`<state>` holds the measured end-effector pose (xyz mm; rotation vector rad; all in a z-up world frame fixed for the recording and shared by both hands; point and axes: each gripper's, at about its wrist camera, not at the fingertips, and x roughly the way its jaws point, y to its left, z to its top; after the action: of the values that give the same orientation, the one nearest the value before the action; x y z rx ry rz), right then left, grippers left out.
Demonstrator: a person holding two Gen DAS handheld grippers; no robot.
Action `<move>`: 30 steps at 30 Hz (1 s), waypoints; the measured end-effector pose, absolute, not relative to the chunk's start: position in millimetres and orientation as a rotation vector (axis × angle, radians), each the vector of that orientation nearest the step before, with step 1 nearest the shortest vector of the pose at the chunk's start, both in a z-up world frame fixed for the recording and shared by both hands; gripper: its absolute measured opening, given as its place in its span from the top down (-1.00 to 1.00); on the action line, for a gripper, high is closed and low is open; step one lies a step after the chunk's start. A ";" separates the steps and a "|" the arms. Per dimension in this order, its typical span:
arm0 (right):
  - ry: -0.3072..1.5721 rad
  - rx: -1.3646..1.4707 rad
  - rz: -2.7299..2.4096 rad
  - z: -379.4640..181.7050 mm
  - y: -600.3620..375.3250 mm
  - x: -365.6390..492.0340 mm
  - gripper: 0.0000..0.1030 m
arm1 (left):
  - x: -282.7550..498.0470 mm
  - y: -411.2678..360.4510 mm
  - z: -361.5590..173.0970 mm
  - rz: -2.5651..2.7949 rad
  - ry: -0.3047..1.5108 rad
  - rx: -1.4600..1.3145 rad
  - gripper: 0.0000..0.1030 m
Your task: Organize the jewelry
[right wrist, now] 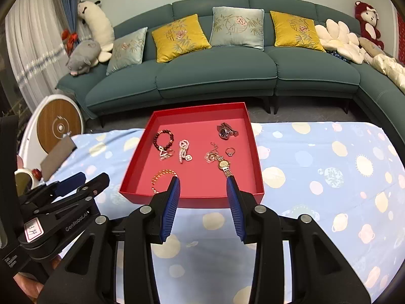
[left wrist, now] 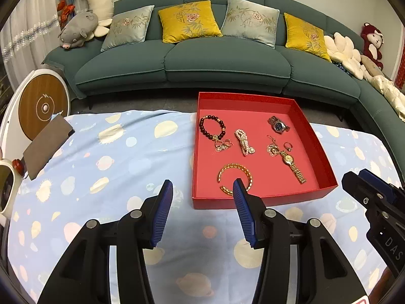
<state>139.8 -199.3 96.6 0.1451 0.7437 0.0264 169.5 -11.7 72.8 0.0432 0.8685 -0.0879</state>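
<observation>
Left gripper [left wrist: 202, 190] and right gripper [right wrist: 203, 186] fingers are hanging spread, pinching nothing. Blue pads are hiding parts of the gold bangle [left wrist: 234, 176] and gold watch [right wrist: 224, 166] strap in the red tray [left wrist: 265, 197].

In the left wrist view the left tool's [left wrist: 202, 190] blue pad hides part of the gold bangle [left wrist: 234, 174]; the tangled chain [left wrist: 272, 149] is too small to resolve.

Even, fairly bright indoor light with soft, faint shadows. Both views are sharp at centre, strongly bowed by fisheye, with dark vignetted corners and slight edge blur.
</observation>
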 end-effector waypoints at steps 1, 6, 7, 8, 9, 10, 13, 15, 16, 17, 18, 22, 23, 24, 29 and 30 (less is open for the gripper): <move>0.755 0.150 0.028 92.4 -199.3 143.2 0.29 | 172.4 -10.3 67.4 -0.081 0.882 0.040 0.07; 0.795 0.155 0.016 77.8 -199.3 158.2 0.29 | 182.6 -6.7 52.5 -0.071 0.919 0.032 0.07; 0.798 0.153 0.016 76.4 -198.3 159.3 0.29 | 184.0 -7.0 50.4 -0.070 0.922 0.033 0.07; 0.801 0.152 0.013 74.6 -198.1 160.0 0.28 | 184.8 -7.9 48.4 -0.072 0.927 0.035 0.07; 0.805 0.151 0.008 73.1 -198.4 160.3 0.21 | 185.3 -9.0 46.5 -0.075 0.934 0.038 0.07; 0.808 0.150 0.004 71.6 -198.6 160.2 0.12 | 185.1 -10.4 45.0 -0.076 0.937 0.043 0.07; 0.813 0.131 -0.011 68.2 -199.1 159.6 0.05 | 182.9 -16.8 42.7 -0.082 0.941 0.058 0.07; 0.813 0.112 -0.024 66.9 -199.6 158.7 -0.02 | 180.9 -19.9 43.6 -0.088 0.940 0.064 -0.05; 0.812 0.105 -0.031 66.7 -200.1 158.5 -0.06 | 178.8 -21.8 44.4 -0.088 0.934 0.069 -0.11; 0.809 0.099 -0.034 66.5 -199.9 157.7 -0.11 | 176.7 -23.5 45.6 -0.088 0.926 0.074 -0.19; 0.807 0.092 -0.036 66.1 -199.2 155.9 -0.12 | 174.5 -25.1 46.4 -0.088 0.917 0.082 -0.22; 0.802 0.060 -0.028 67.0 -196.4 148.6 -0.17 | 168.1 -30.2 49.0 -0.099 0.904 0.104 -0.22; 0.797 0.054 -0.029 68.0 -196.0 146.5 -0.22 | 167.2 -31.0 49.7 -0.100 0.903 0.104 -0.23; 0.793 0.050 -0.030 68.8 -196.0 144.9 -0.22 | 166.2 -31.6 50.3 -0.101 0.903 0.102 -0.23; 0.784 0.034 -0.026 71.1 -194.6 140.6 -0.23 | 161.9 -37.9 52.1 -0.109 0.895 0.117 -0.23; 0.784 0.031 -0.027 70.8 -194.4 140.4 -0.23 | 161.8 -39.0 52.5 -0.108 0.893 0.120 -0.23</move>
<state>140.4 -194.4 70.8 0.0307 0.7845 -0.0268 161.8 -39.0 52.5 0.1197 0.8930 -0.1076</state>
